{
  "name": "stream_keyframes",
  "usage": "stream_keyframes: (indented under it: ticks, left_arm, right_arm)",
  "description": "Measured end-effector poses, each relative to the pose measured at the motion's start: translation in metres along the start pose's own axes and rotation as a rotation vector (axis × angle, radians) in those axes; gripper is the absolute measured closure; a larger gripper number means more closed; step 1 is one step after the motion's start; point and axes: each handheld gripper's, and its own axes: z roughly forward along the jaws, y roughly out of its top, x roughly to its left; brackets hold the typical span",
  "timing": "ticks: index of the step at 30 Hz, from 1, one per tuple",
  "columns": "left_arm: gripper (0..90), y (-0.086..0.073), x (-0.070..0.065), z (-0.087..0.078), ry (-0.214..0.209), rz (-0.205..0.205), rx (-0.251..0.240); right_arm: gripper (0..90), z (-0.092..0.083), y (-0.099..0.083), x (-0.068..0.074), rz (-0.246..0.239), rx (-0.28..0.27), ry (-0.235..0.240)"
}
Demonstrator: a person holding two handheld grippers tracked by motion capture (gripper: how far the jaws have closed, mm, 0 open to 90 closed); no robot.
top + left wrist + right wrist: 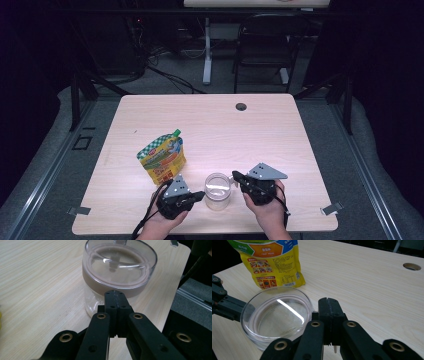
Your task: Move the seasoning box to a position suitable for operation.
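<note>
A clear jar (218,191) with a clear lid stands near the table's front edge, between my two grippers. In the left gripper view the jar (117,277) is right in front of the jaws, and its lid has a brownish band under it. My left gripper (201,195) is shut, its tip at the jar's left side (114,293). My right gripper (235,175) is shut too, its tip (328,300) beside the lid's rim (277,315). A yellow spouted food pouch (162,157) with a green cap stands behind the jar to the left (273,262).
The light wooden table (250,135) has a round cable hole (241,106) near its far edge. A black chair (265,42) and another desk's leg (207,50) stand beyond it. Metal clips (331,208) sit at the front corners.
</note>
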Motion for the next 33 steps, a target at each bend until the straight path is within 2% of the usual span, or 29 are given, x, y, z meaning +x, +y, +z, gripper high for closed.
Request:
stream_keyframes:
  ticks: [8, 13, 19, 22, 29, 33]
  left_arm:
    - [90.0, 0.004, -0.002, -0.002, -0.003, 0.01, -0.023]
    - [90.0, 0.006, -0.002, -0.002, -0.007, 0.006, -0.029]
    - [90.0, 0.01, -0.002, -0.004, -0.009, 0.01, -0.04]
    - [90.0, 0.013, -0.002, -0.005, -0.024, 0.012, -0.048]
    - [90.0, 0.021, -0.001, -0.005, -0.033, 0.015, -0.05]
    - [90.0, 0.025, -0.001, -0.006, -0.037, 0.021, -0.053]
  right_arm:
    - [90.0, -0.001, -0.001, 0.0, 0.001, 0.005, -0.002]
    - [87.8, -0.005, -0.002, 0.001, 0.008, -0.013, 0.002]
    - [82.8, -0.015, -0.006, 0.004, -0.023, 0.0, 0.009]
    - [79.7, -0.02, -0.009, 0.006, -0.035, 0.006, 0.007]
    - [76.9, -0.023, -0.02, 0.012, -0.06, 0.068, 0.025]
    - [74.7, -0.022, -0.022, 0.019, -0.097, 0.093, 0.024]
